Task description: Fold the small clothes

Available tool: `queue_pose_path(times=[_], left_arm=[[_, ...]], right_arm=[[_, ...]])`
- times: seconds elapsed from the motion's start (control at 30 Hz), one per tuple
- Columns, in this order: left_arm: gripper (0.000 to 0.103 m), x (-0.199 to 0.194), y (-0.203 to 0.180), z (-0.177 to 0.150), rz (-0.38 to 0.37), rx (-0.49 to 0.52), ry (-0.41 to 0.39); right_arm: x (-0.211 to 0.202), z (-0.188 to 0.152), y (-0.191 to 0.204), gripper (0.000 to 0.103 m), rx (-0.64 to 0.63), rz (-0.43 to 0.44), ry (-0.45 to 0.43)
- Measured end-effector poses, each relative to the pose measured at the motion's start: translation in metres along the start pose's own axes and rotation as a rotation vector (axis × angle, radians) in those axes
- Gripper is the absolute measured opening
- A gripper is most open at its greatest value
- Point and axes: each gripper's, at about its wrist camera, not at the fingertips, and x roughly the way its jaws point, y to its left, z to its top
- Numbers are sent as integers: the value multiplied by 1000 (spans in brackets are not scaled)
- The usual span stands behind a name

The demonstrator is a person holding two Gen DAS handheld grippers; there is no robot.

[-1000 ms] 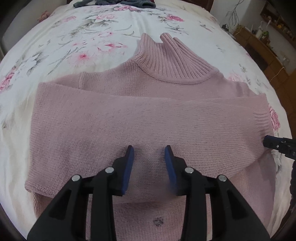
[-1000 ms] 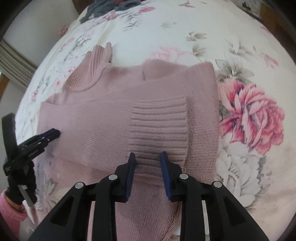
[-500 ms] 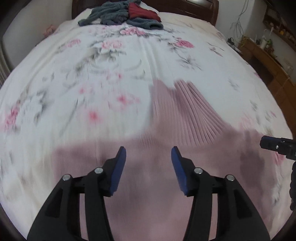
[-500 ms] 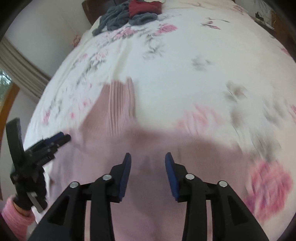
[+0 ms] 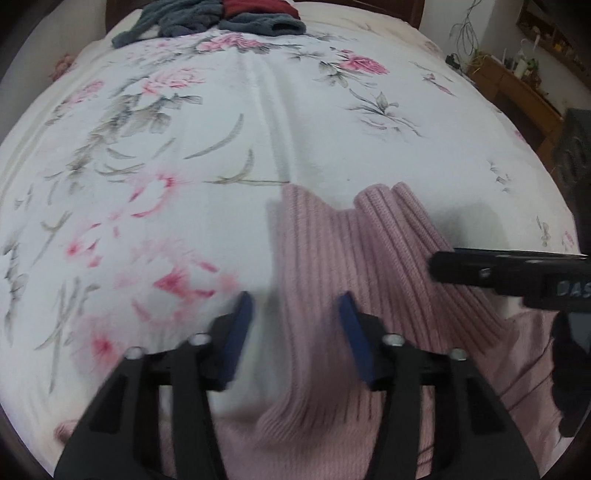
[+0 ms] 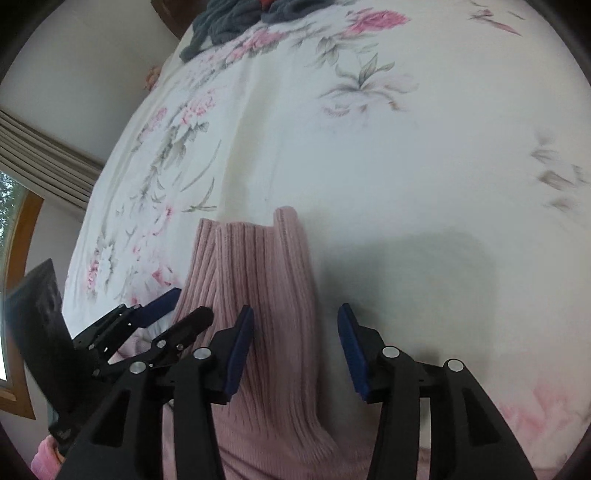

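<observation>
A pink knit turtleneck sweater (image 5: pixel 332 295) lies on the floral bedsheet (image 5: pixel 221 147), its ribbed collar (image 6: pixel 255 280) pointing away from me. My left gripper (image 5: pixel 295 321) hovers open over the collar's left edge, nothing between its blue pads. My right gripper (image 6: pixel 295 332) is open too, over the collar's right edge. Each gripper shows in the other's view: the right gripper (image 5: pixel 491 267) at the right side, the left gripper (image 6: pixel 173 310) at the lower left. Most of the sweater's body is hidden below the grippers.
A pile of dark grey and red clothes (image 5: pixel 221 18) lies at the far end of the bed. A wooden cabinet (image 5: pixel 517 92) stands at the right. A window with a wooden frame (image 6: pixel 14 258) and a pleated curtain are on the left.
Both grippers moved forward from the folded sleeves to the collar and opened wider. The two grippers are now closer together.
</observation>
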Motion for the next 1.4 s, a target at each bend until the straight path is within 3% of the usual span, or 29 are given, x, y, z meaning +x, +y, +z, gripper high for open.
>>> queue_pose_path(times=[0.03,0.1,0.13,0.37,0.57,0.73,0.83,0.93,1.07,1.17,1.23,1.4], left_arm=[[23,2,-2,0,-17,-2,9],[13,5,-4,0,-27,-2,14],[8,4,-5,-1,-35,-1,11],[7,-45,-8,-19,-122,5,-124],[7,-94,-15,-61,-171,74,-195],[8,-126,-21,-112,-185,154,-184],[8,-137,-16,-142,-182,176,-141],[8,-145,-8,-168,-188,197,-86],[8,-157,8,-182,-215,179,-56],[8,-153,21,-166,-242,76,-63],[9,-136,26,-149,-250,-3,-51],[7,-76,32,-123,-293,-163,56]], right_arm=[[2,0,1,46,-2,-5,6],[8,0,3,19,-9,-8,25],[9,-1,4,12,-7,3,31],[-44,-25,24,12,-108,59,-95],[-98,-81,51,12,-280,59,-151],[-119,-142,64,12,-408,49,-124],[-121,-171,61,20,-436,31,-76],[-124,-196,47,23,-415,68,11],[-133,-206,30,24,-380,71,38],[-133,-192,14,35,-256,112,27],[-123,-175,3,36,-146,152,19],[-78,-144,-21,39,59,201,55]])
